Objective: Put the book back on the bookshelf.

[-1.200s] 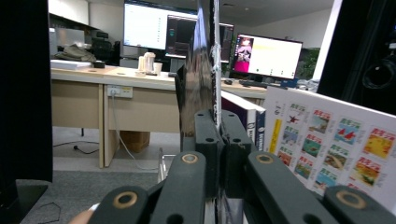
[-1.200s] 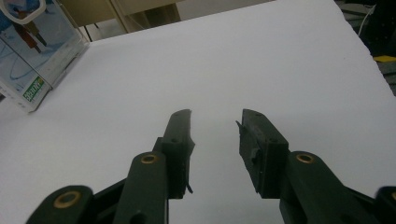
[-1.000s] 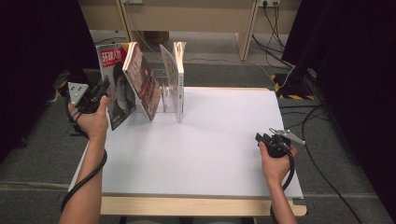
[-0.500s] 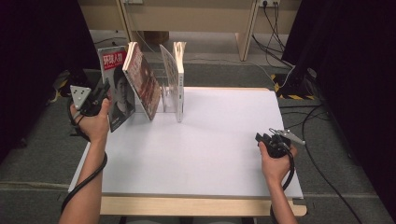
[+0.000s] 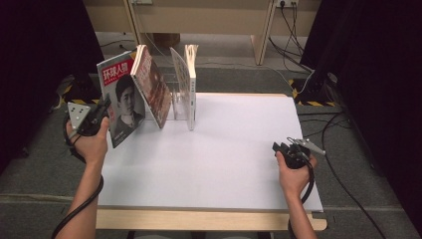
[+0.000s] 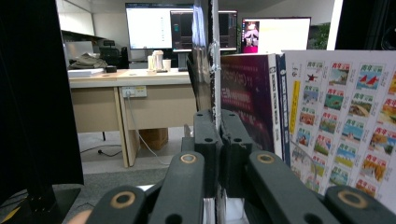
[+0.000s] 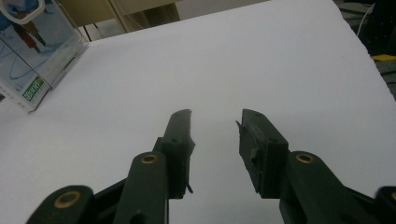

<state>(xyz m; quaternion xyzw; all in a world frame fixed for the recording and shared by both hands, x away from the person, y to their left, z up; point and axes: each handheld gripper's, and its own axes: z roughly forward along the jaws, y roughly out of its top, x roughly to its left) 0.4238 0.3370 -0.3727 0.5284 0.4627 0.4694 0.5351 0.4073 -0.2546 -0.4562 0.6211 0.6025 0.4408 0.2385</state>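
The left gripper [image 5: 102,110] sits off the table's left edge, its jaws clamped on the near edge of a magazine [image 5: 122,102]. Pinching that thin edge keeps the cover clear and lets the hand steer the whole thing, probably in or out of the row at the rack. In the left gripper view the magazine [image 6: 211,65] runs edge-on straight up from the shut jaws, a thin sliver with glossy pages.

The magazine stands nearly upright at the table's far left corner, tilted, its top leaning toward the next magazine [image 5: 152,84] and its bottom edge near the table's left edge. Whether that edge rests on the table I cannot tell. The cover has a red title band with white characters and a black-and-white portrait below. The neighbour leans the same way, with a reddish-brown cover.

Next along the far edge stands a clear rack [image 5: 175,94], then an upright book [image 5: 190,87] at its right end; the dividers keep things standing.

Well apart, near the table's right edge, the right gripper [image 5: 284,147] rests low over the white top [image 5: 234,149]. Its jaws are apart with nothing between them, likely waiting its turn.
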